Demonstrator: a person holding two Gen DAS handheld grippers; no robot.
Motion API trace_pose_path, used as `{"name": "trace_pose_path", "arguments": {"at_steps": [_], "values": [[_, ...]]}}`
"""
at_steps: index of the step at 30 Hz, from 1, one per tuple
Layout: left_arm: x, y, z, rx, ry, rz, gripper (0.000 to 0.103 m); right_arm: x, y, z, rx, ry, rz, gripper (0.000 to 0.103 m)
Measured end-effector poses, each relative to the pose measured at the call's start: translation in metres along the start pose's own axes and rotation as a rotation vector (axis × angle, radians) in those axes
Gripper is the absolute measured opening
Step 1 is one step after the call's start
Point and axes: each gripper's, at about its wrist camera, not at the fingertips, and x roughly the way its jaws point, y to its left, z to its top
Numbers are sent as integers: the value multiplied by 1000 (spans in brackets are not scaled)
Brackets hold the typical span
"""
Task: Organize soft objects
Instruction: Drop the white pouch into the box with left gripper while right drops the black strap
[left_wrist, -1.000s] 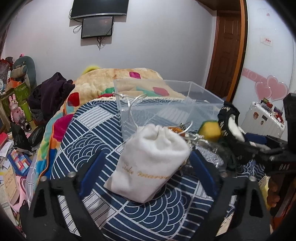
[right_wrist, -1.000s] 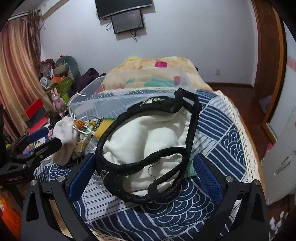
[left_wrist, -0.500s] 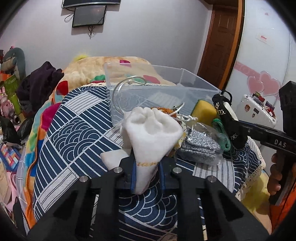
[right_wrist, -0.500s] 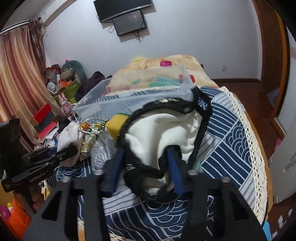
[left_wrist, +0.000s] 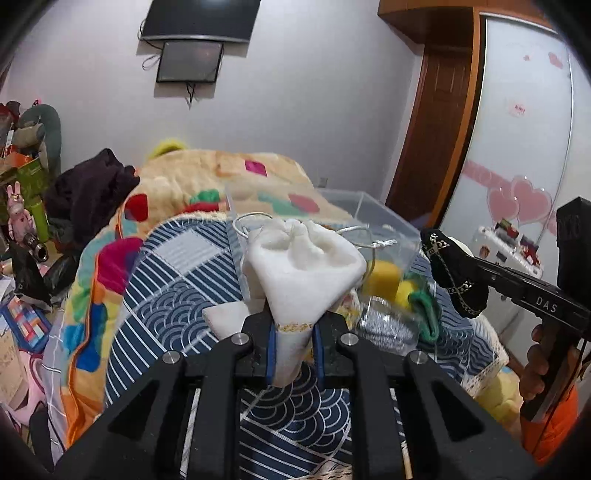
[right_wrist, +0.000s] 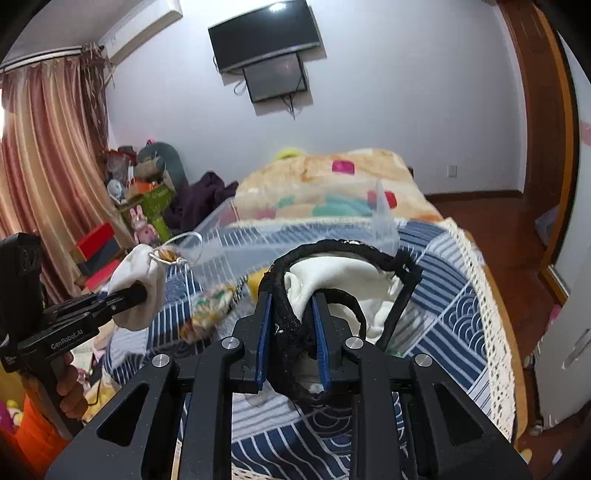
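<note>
Soft things fill both my grippers. My left gripper (left_wrist: 294, 345) has its blue pads closed tight on the narrow lower part of a white drawstring pouch (left_wrist: 301, 266), which flares out above the fingers and is lifted off the patterned blue bedcover (left_wrist: 173, 295). My right gripper (right_wrist: 291, 339) is clamped on a black-trimmed white garment (right_wrist: 332, 280); its black band bunches between the pads while the rest trails onto the cover.

Ahead of both sits a clear plastic bin (left_wrist: 373, 221). From the left wrist its near wall lies just behind the pouch; from the right wrist its long side (right_wrist: 280, 240) runs across the bed beyond the garment. The bedcover's lace edge (right_wrist: 491, 302) drops away to bare floor on my right side, so there is open room there; clutter lines the left side of the bed.

Between the grippers lies a heap I read poorly: a yellow sponge (left_wrist: 382, 277), something green (left_wrist: 424, 306) and a blurred silvery packet (left_wrist: 388, 325). The pouch hides whatever lies directly behind it.

Only the left wrist view shows the right tool from outside, with dark chain-trimmed fabric (left_wrist: 454, 280) hanging at its tip; only the right wrist view shows the pouch's silver cord loop (right_wrist: 184, 247) and a floral bundle (right_wrist: 210, 310) below it.
</note>
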Motion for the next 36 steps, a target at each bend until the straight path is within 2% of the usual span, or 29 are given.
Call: {"name": "trace_pose_path", "arguments": {"at_steps": [11, 15, 19, 23, 32, 36], "values": [[-6, -6, 42, 28, -102, 11, 16, -15, 12, 27, -27, -120, -4, 19], [7, -9, 60, 54, -128, 26, 15, -11, 14, 44, -33, -157, 0, 19], [29, -6, 75, 66, -118, 47, 16, -2, 18, 57, -47, -181, -16, 19], [56, 1, 88, 32, -74, 27, 16, 15, 15, 70, -48, -174, -25, 19], [112, 10, 98, -21, 42, -3, 16, 66, 9, 71, -9, -71, -32, 19], [140, 12, 96, -44, 142, -22, 16, 90, 9, 69, -15, 2, -36, 19]]}}
